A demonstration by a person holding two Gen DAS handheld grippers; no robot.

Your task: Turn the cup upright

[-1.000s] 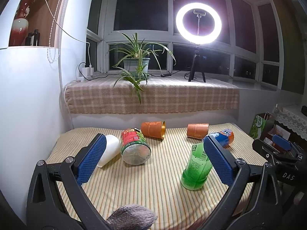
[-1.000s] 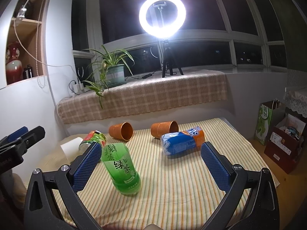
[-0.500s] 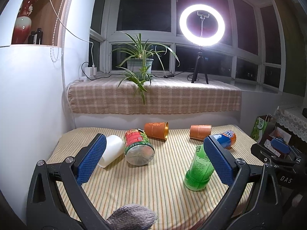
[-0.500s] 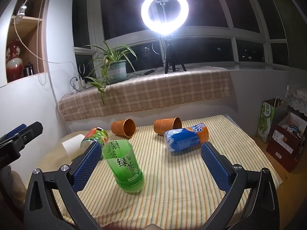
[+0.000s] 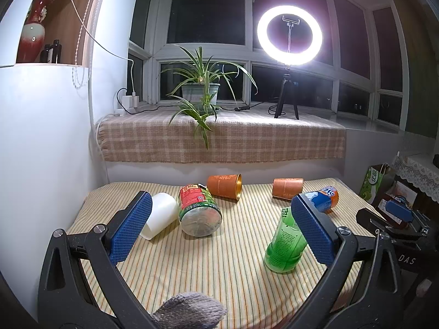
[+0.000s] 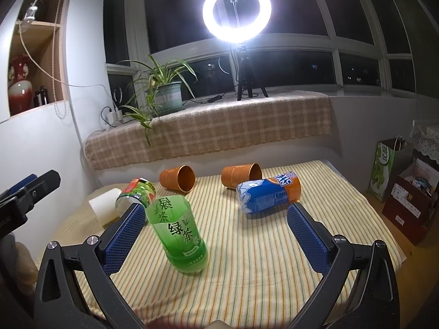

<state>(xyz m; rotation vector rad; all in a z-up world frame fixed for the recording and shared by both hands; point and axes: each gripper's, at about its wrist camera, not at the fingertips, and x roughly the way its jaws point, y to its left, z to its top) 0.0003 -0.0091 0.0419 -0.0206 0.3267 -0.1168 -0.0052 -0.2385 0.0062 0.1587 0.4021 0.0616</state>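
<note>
Both views have drawn back a little from the cups since a second ago, and none of the cups has shifted on the striped cloth of the bench (image 5: 233, 268). The left hand-held gripper (image 5: 219, 233) hangs above the near edge with its blue-padded jaws spread wide and nothing between them. The right hand-held gripper (image 6: 216, 235) is likewise spread wide and holds nothing.

The green translucent plastic cup cut from a tea bottle (image 6: 179, 233) stands on its base, open end up, leaning slightly; in the right wrist view it sits just beside the left blue pad, apart from it. Five cups lie on their sides: the white plastic cup (image 5: 159, 219) at the far left, the red-and-green labelled clear cup (image 5: 199, 209) touching it, two orange paper cups (image 5: 225, 190) (image 5: 287, 188) near the back edge, well apart from each other, and the blue-and-orange labelled cup (image 6: 269, 194) in front of the right-hand orange one. A lit ring lamp on a tripod (image 5: 288, 35) and a potted spider plant (image 5: 201, 90) stand on the checked windowsill.
</note>
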